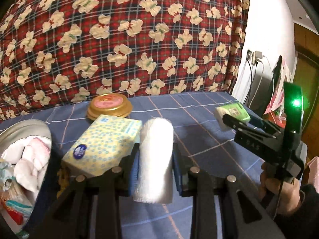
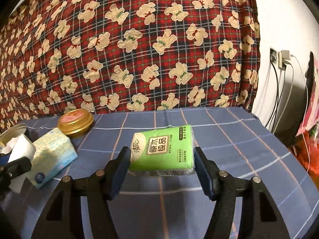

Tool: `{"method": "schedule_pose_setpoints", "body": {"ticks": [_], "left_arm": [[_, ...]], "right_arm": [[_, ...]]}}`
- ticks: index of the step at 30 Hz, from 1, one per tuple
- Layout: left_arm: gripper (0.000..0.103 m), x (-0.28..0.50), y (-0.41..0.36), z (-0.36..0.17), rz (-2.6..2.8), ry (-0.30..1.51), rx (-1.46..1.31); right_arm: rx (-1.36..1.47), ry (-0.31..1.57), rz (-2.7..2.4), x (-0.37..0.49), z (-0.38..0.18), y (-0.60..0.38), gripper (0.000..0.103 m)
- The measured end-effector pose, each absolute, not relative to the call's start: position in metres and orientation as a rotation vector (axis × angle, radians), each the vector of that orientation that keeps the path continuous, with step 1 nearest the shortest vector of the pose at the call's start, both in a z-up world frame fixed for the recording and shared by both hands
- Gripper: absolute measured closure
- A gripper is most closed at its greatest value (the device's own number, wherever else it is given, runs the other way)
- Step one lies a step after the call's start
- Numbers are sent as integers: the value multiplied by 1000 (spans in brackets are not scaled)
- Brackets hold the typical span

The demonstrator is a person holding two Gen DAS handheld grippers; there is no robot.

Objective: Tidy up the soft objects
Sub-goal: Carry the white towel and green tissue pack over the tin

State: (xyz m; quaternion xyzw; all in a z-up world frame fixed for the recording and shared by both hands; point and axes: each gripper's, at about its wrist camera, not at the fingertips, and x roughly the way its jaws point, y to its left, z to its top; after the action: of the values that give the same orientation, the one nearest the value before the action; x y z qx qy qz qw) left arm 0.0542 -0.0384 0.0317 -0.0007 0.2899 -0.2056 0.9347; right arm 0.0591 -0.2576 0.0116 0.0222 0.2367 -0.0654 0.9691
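Covering surface: blue checked sheet [image 2: 229, 149]; left hand-held gripper [image 1: 154, 157] clamps white towel roll [image 1: 155, 159], right [image 2: 161, 165] green tissue pack [image 2: 162, 149].

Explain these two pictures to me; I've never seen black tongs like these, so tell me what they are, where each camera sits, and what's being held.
No robot here: a person holds a two-finger gripper in each hand, with a camera looking along its fingers. In the left camera's picture, the left gripper clamps a rolled white towel. In the right camera's picture, the right gripper clamps a green tissue pack. On the blue checked cloth lie a yellow tissue box, a gold lid and a round tin holding cloths.
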Motion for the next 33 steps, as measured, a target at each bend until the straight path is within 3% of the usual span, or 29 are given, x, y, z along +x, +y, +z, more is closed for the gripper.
{"method": "schedule_pose_setpoints", "body": {"ticks": [33], "left_arm": [[75, 28, 59, 46, -274, 436, -12]], "right_arm": [[106, 368, 62, 3, 45, -102, 37]]}}
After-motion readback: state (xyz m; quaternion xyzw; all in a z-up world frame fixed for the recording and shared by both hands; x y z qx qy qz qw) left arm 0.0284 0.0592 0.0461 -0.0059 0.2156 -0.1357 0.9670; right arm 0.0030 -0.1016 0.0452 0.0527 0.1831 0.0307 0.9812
